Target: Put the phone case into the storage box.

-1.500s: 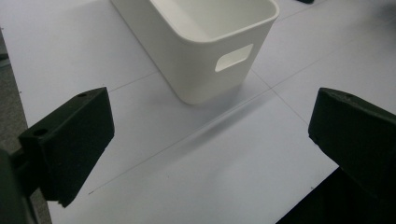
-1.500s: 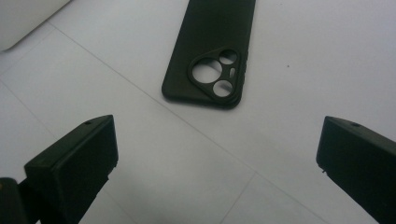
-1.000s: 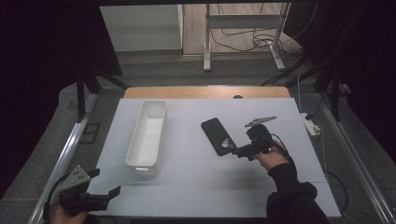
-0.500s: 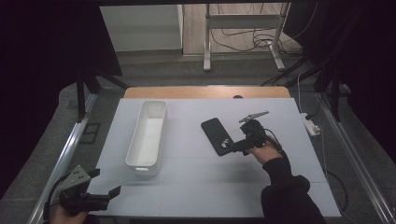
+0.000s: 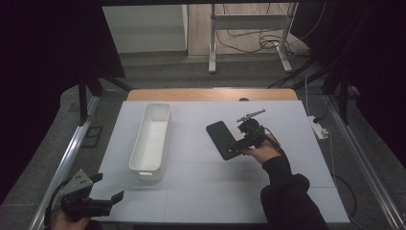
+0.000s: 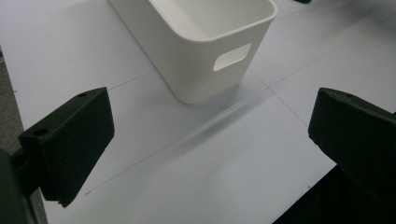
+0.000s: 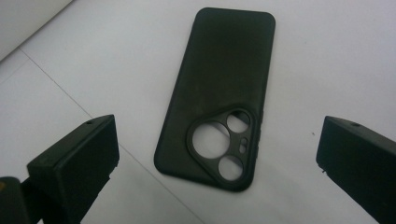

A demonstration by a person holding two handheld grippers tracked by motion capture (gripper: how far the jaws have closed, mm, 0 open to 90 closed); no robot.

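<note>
The right gripper (image 5: 242, 142) has slid toward 9 o'clock over the last second and now sits at the near end of the phone case (image 5: 222, 139), where before it hung a little off to the case's 3 o'clock side. In the right gripper view the case (image 7: 219, 93) lies flat on the table (image 7: 327, 56), back up, its camera cutouts nearest the jaws, and the jaws stand wide apart on either side of that end without touching it. That reads as the approach nearly done: the grip is lined up across the case's width, and closing is likely the next step.

The left gripper (image 5: 103, 203) has not moved; it rests at the table's 7 o'clock corner, jaws spread and empty, facing the near end of the bin (image 6: 205, 46). The bin (image 5: 151, 136) stands empty, well apart from the case at its 9 o'clock, a likely place for the case to go.
</note>
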